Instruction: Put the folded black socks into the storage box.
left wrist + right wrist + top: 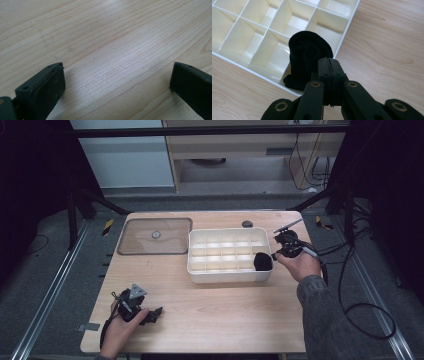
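Black cloth, a rolled sock (263,261), sat in the near right corner cell of the white tray (200,272) when we looked from the high view. Our right gripper (276,254) hung just beside that corner, over the tray's right edge, and our left gripper (156,312) lay low on the counter (225,315) near its front left, well apart from the tray. A clear lid (155,236) rested flat on the counter to the left of the tray.

From the left gripper view, we saw its fingers (47,87) standing wide apart with bare wood grain between them and nothing held.

From the right gripper view, we saw its fingers (331,70) pressed together, pad against pad, with nothing between them. The sock (308,55) stood on end in the corner cell just beyond the fingertips, its rolled end toward the camera, leaning on the tray's (348,27) wall.
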A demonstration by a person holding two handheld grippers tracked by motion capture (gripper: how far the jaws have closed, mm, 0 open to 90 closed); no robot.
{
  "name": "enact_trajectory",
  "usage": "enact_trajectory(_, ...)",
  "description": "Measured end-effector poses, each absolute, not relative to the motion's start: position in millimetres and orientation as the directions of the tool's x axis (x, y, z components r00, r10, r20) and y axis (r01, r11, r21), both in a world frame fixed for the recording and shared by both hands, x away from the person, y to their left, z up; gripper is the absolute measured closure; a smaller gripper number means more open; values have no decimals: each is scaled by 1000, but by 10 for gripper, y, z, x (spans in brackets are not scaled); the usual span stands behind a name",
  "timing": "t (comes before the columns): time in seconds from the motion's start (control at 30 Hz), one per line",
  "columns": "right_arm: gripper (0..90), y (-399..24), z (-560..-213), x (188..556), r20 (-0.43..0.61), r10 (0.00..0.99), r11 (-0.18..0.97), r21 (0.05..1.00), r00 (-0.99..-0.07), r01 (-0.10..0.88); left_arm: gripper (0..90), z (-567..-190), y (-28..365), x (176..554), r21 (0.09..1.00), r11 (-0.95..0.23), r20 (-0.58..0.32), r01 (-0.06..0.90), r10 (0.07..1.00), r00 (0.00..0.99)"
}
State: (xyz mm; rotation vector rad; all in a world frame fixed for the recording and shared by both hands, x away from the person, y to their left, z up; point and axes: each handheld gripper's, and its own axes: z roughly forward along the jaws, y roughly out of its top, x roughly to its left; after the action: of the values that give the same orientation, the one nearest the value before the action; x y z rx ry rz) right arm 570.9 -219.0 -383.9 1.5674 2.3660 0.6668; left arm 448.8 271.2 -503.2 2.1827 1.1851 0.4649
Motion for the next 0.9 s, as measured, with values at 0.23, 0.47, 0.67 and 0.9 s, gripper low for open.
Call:
enact_trajectory(0.23, 892, -2268, -3850, 5680, 78, 921, 293, 509, -382, 809, 0, -5034, 2709, 4486, 657, -414, 16, 630, 844, 537)
enact_trajectory(0.47, 886, -2345, -3869, 5651, 86, 924, 275, 527, -373, 804, 0, -5033, 2713, 4485, 655, -419, 20, 629, 841, 540)
enact_trajectory(0.67, 886, -2427, -3860, 5624, 92, 930, 252, 549, -357, 797, 0, -5032, 2714, 4486, 655, -420, 20, 628, 841, 541)
enact_trajectory(0.9, 872, -2503, -3873, 5574, 100, 936, 227, 563, -338, 795, 0, -5037, 2710, 4480, 659, -415, 18, 627, 842, 538)
